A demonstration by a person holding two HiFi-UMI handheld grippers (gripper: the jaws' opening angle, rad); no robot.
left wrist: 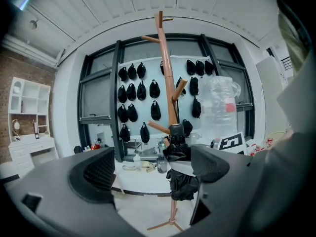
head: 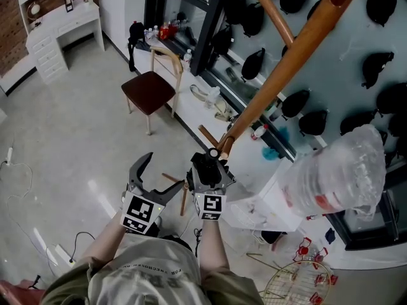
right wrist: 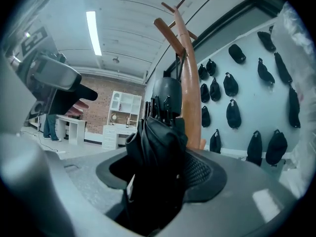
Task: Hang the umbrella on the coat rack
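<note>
A folded black umbrella [head: 207, 162] sits between the jaws of my right gripper [head: 208, 171], close against the slanting wooden coat rack [head: 286, 68]. In the right gripper view the umbrella [right wrist: 158, 152] fills the gap of the right gripper [right wrist: 159, 177], and the pads bear on its fabric. A thin strap runs from its handle up toward a curved peg [right wrist: 168, 33]. My left gripper [head: 164, 170] stands open beside it, holding nothing. In the left gripper view, past the open left gripper [left wrist: 153, 169], the umbrella [left wrist: 180, 179] hangs beside the rack's pole [left wrist: 170, 83].
A wooden chair [head: 149, 89] and a low white counter [head: 191, 110] stand beyond the rack. Black caps [head: 305, 100] hang on the wall behind. A clear plastic-wrapped bundle [head: 337, 176] sits at the right, a wire basket [head: 296, 286] below it. A white desk [head: 60, 27] stands far left.
</note>
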